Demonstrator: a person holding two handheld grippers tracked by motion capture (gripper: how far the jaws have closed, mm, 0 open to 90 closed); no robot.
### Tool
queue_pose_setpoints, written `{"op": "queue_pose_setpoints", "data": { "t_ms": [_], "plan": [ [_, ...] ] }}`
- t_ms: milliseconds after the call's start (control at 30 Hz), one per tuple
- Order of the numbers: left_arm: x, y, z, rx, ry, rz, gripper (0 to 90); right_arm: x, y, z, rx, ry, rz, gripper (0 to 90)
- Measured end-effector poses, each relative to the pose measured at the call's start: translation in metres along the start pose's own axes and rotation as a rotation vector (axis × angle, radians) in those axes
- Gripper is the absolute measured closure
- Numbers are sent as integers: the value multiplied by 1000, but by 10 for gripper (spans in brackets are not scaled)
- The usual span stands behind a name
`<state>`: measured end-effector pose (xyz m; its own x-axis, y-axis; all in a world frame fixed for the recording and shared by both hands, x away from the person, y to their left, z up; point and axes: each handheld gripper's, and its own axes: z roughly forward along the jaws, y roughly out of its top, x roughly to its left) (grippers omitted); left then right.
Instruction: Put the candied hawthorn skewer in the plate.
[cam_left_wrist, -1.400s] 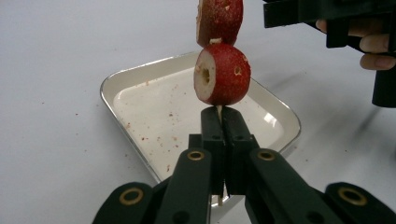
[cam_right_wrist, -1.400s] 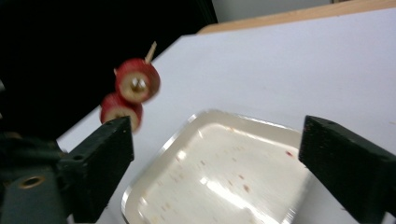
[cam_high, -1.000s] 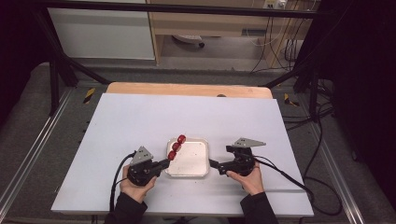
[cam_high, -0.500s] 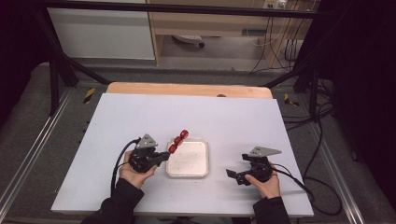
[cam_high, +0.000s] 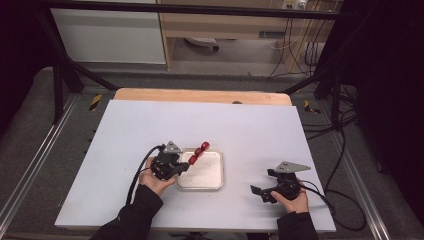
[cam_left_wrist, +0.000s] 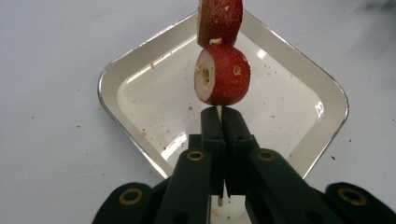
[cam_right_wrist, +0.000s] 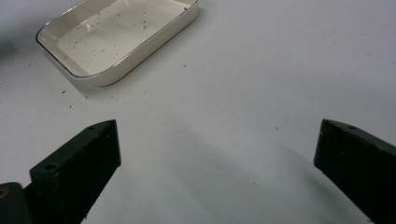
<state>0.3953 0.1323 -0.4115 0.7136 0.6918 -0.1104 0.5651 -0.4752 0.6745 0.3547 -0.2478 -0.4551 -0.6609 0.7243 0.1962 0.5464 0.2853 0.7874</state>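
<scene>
Left claw (cam_left_wrist: 219, 122) clamped on skewer of red fruit slices (cam_left_wrist: 222, 74), stick pointing upper right over white tray (cam_high: 216, 176). Right claw (cam_high: 261, 192) wide open, empty, lower right on tabletop (cam_high: 260, 130).

Black grippers (cam_high: 182, 166); dark sleeves (cam_high: 135, 215)

Two black fingers (cam_right_wrist: 74, 172) of the right gripper (cam_right_wrist: 217, 168) spread wide apart above a pale table (cam_right_wrist: 261, 70), an empty crumb-flecked white dish (cam_right_wrist: 112, 70) at upper left.
</scene>
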Motion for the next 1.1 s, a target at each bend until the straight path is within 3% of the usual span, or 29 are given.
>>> {"op": "queue_pose_setpoints", "data": {
  "t_ms": [533, 933, 1100],
  "plan": [
    [-8, -3, 20, 148, 44, 15, 882, 0, -2, -5, -22, 7, 12, 11],
    [-13, -4, 25, 150, 74, 41, 869, 0, -1, -5, -29, 7, 18, 11],
    [-10, -6, 16, 110, 59, 58, 763, 0, -1, -5, -30, 4, 20, 10]
  ]
}}
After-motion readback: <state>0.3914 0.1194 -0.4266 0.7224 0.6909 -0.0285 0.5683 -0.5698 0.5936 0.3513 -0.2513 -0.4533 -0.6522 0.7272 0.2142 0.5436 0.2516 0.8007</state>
